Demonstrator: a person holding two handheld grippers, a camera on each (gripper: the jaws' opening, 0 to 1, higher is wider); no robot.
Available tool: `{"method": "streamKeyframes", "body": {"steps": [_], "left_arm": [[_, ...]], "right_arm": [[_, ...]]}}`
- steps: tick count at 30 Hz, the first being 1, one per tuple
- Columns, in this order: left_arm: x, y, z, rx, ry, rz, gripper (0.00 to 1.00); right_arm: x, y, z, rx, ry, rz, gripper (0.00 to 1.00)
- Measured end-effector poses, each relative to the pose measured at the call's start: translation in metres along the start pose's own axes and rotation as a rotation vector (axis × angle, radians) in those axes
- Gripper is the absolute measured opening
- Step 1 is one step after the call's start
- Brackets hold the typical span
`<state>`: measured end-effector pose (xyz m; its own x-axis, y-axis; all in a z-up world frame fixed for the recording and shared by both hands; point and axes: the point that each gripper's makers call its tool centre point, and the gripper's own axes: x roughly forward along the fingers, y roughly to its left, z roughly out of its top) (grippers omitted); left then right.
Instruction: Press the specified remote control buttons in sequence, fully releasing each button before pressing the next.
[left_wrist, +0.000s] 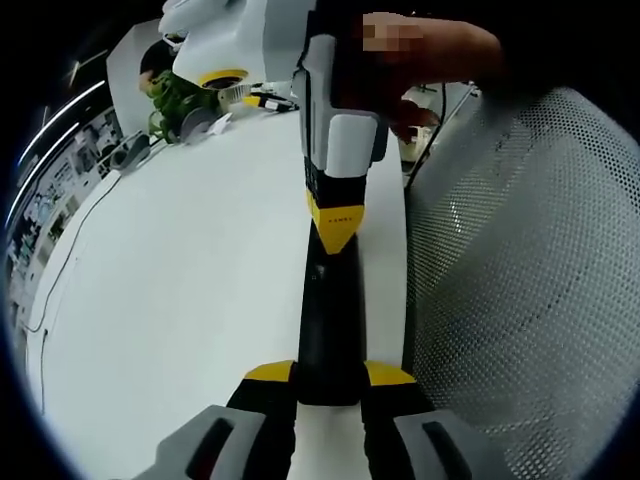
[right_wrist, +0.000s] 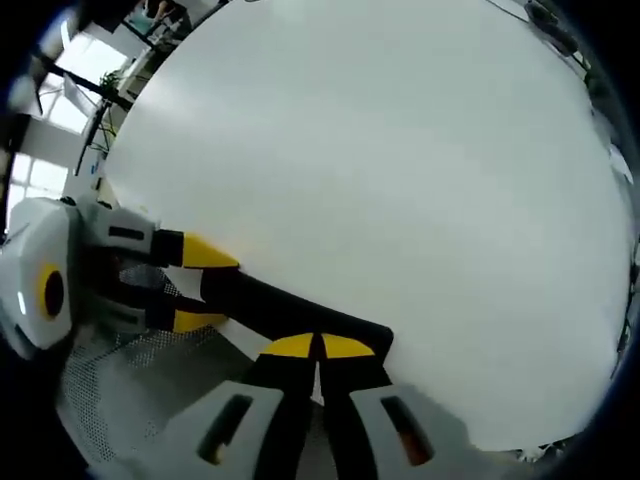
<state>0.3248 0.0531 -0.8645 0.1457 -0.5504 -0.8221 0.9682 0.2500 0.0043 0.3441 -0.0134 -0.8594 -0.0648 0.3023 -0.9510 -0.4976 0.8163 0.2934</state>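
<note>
A long black remote control lies along the white table's edge. My left gripper is shut on its near end, one yellow-tipped jaw on each side. My right gripper comes down from above with its yellow tips shut together, and they touch the remote's top face partway along. In the right gripper view, my right gripper rests point-down on the remote. My left gripper clamps the remote from the left there. The buttons are hidden.
The white table stretches away to the left. A grey mesh chair back stands close on the right. At the table's far end are a green plant and small clutter. A person's hand holds the right gripper.
</note>
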Motion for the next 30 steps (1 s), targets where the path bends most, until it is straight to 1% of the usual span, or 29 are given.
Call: {"method": "streamKeyframes", "body": {"steps": [9, 18, 23, 26, 30], "left_arm": [[0.0, 0.0, 0.0, 0.0, -0.002, -0.001, 0.24], [0.002, -0.002, 0.002, 0.004, -0.001, -0.007, 0.24], [0.002, -0.005, 0.004, 0.012, -0.003, -0.014, 0.24], [0.002, -0.005, 0.003, 0.016, -0.006, -0.016, 0.24], [0.002, -0.005, 0.003, 0.017, -0.006, -0.016, 0.24]], "right_arm": [[0.0, -0.002, 0.0, 0.047, -0.003, 0.029, 0.0], [-0.001, 0.0, 0.003, 0.036, -0.018, 0.038, 0.0], [0.0, 0.013, 0.011, 0.047, -0.058, 0.109, 0.0], [0.001, 0.015, 0.011, 0.048, -0.059, 0.116, 0.0], [0.002, 0.015, 0.013, 0.028, -0.069, 0.101, 0.0]]}}
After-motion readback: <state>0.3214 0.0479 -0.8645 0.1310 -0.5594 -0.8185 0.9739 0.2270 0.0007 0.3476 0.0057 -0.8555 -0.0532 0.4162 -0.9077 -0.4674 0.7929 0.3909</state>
